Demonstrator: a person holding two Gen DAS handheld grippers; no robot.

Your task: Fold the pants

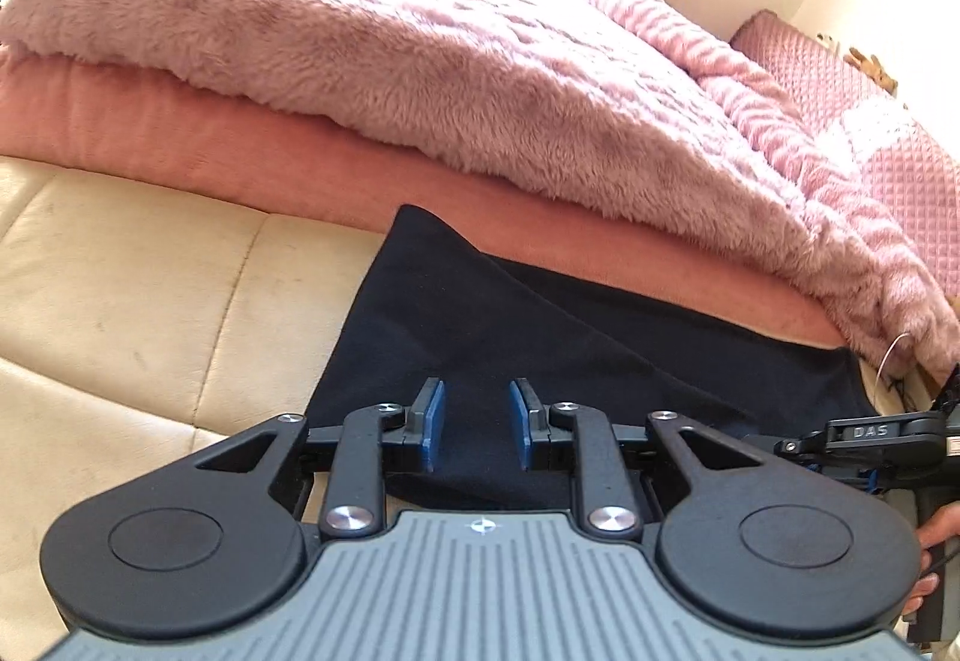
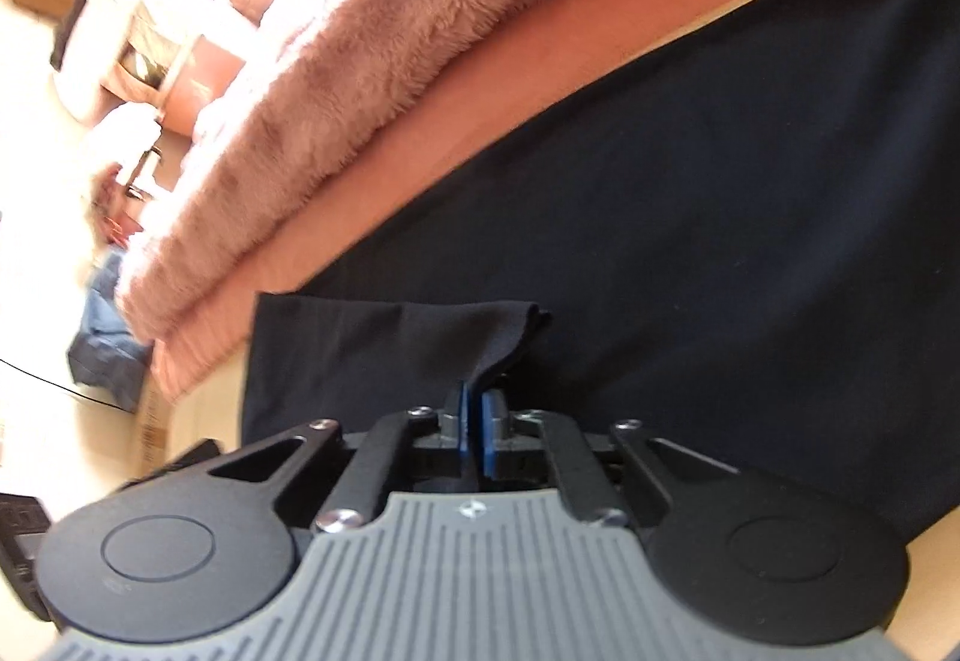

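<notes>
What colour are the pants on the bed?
Plain dark navy, nearly black pants; best seen in the right wrist view.

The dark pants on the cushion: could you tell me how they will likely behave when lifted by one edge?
Likely floppy: the pants bunch into a fold where the right gripper pinches them. Probably light, since the thin cloth lies flat. The rest would likely drag along the cream cushion.

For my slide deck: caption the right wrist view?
Right gripper pinching a fold of dark pants beside a pink blanket.
</notes>
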